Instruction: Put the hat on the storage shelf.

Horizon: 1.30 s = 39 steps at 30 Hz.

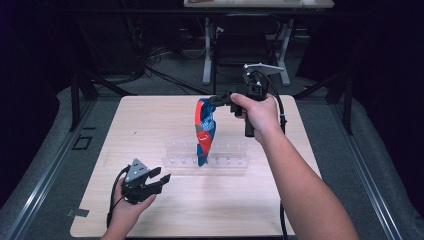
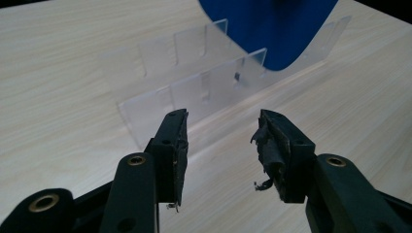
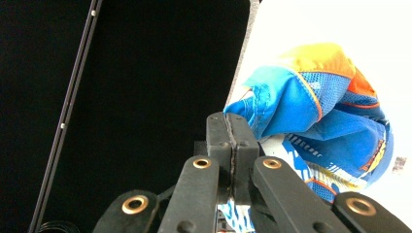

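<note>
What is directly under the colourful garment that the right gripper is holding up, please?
Under the garment stands a clear plastic rack on the wooden table. The cloth's lower end hangs in front of the rack's middle slots, so what lies in them is covered.

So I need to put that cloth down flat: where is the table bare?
Bare wood lies behind the clear rack toward the table's far edge, and along the near edge right of the left gripper. The middle is crowded: the cloth hangs over the rack there.
</note>
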### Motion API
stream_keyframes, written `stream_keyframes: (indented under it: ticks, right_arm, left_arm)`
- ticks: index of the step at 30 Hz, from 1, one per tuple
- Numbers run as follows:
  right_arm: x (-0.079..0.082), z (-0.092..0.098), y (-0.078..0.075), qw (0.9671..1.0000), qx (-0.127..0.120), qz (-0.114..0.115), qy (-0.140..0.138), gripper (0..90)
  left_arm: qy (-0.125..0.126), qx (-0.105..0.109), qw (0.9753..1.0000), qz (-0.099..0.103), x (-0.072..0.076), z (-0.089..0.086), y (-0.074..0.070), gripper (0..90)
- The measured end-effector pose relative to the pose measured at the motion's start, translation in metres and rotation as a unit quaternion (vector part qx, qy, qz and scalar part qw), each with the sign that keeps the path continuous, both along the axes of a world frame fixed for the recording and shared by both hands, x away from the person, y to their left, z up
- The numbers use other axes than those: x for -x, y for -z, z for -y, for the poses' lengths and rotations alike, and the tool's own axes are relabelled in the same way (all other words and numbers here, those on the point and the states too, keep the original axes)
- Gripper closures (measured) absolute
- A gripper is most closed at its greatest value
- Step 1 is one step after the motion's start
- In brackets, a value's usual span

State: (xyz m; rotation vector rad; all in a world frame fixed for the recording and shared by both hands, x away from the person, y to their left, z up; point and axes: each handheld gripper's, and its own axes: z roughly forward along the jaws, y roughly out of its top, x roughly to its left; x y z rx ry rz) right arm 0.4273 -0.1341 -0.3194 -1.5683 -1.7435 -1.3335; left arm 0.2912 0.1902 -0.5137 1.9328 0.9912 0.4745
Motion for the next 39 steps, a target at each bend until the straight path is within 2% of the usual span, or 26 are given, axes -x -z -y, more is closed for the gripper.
stream_keyframes:
  ticks: [11,15,22,25,32,39]
  right_arm:
    - [-0.001,-0.003,0.004,1.0,-0.001,0.001,-0.002,90.0]
    - [-0.001,-0.003,0.006,1.0,0.0,0.002,-0.002,90.0]
    - [-0.001,-0.005,0.006,1.0,0.002,0.003,-0.005,90.0]
    - [-0.001,-0.005,0.007,1.0,0.004,0.003,-0.002,90.0]
    - [0.0,-0.004,0.009,1.0,0.003,0.003,-0.002,90.0]
    - [0.001,0.001,0.01,1.0,0.005,0.002,-0.004,90.0]
  left_arm:
    - [0.033,0.001,0.9994,0.01,-0.01,0.035,-0.021,57.7]
    - [0.051,-0.002,0.9986,0.015,-0.012,0.048,-0.027,58.2]
    - [0.064,-0.003,0.9978,0.018,-0.015,0.067,-0.034,60.9]
    - [0.059,-0.014,0.998,0.021,-0.018,0.074,-0.035,64.3]
    - [0.057,-0.017,0.9981,0.014,-0.023,0.082,-0.032,73.2]
    - [0.051,-0.035,0.9981,0.008,-0.026,0.085,-0.027,87.6]
